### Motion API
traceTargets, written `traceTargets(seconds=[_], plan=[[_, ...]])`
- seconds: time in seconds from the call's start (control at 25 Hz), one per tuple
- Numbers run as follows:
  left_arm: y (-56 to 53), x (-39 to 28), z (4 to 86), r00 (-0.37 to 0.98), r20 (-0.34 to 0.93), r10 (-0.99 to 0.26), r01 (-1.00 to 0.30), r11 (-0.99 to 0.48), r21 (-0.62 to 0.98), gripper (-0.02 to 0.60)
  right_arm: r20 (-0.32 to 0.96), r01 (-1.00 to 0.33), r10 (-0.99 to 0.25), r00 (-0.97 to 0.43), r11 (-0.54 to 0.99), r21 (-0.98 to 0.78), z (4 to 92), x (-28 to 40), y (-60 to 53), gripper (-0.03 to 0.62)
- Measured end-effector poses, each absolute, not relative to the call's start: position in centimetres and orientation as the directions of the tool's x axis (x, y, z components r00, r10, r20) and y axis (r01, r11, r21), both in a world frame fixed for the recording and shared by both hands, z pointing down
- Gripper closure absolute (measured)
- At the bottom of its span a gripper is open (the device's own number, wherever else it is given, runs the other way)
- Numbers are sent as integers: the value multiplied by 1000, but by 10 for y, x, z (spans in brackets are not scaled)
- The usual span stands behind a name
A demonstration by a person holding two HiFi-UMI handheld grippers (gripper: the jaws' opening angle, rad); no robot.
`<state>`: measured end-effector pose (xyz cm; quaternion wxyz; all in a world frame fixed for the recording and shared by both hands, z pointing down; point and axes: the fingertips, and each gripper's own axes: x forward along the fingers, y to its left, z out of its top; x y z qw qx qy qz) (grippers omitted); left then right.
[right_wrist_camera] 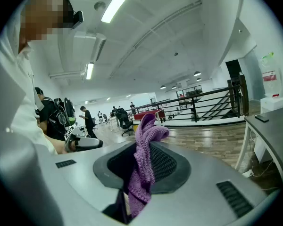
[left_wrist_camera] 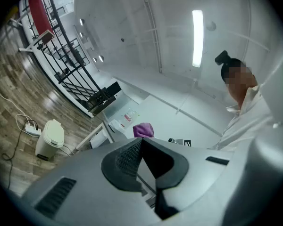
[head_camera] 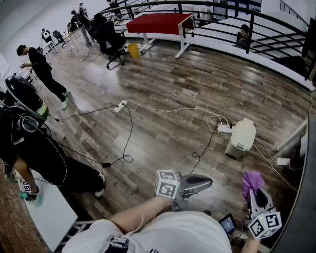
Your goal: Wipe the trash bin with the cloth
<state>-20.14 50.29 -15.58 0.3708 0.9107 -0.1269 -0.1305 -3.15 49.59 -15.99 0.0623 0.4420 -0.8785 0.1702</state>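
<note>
Cloth (right_wrist_camera: 142,160) in right hand-held gripper (head_camera: 257,197)

**A:** ok so the cloth (right_wrist_camera: 144,159) looks like a fuzzy knit, purple, loopy and kinda rough, totally matt.

**B:** yeah. The right gripper (right_wrist_camera: 144,145) has a smooth grey plastic shell, more satin than shiny. Its pads (right_wrist_camera: 166,163) are black and rubbery-looking, with a fine dimpled grid.

**A:** left gripper (left_wrist_camera: 140,142) is the same deal, same grey shell and same textured black.

**B:** trash bin (head_camera: 241,137) is cream plastic, smooth, with a slight sheen on the lid.

**A:** floor (head_camera: 174,88) is wood-grain planks, semi-gloss, the lights bounce right off it. The railing (head_camera: 221,20) looks like black painted metal.
</note>
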Motion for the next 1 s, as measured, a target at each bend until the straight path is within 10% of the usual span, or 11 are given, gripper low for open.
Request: traceTargets(seconds=[1.0], plan=[[465,-206,-166,892,-78,-446,-269,-661,701,577,251,-903,-871,-422,380,-200,-192,46,458,503]])
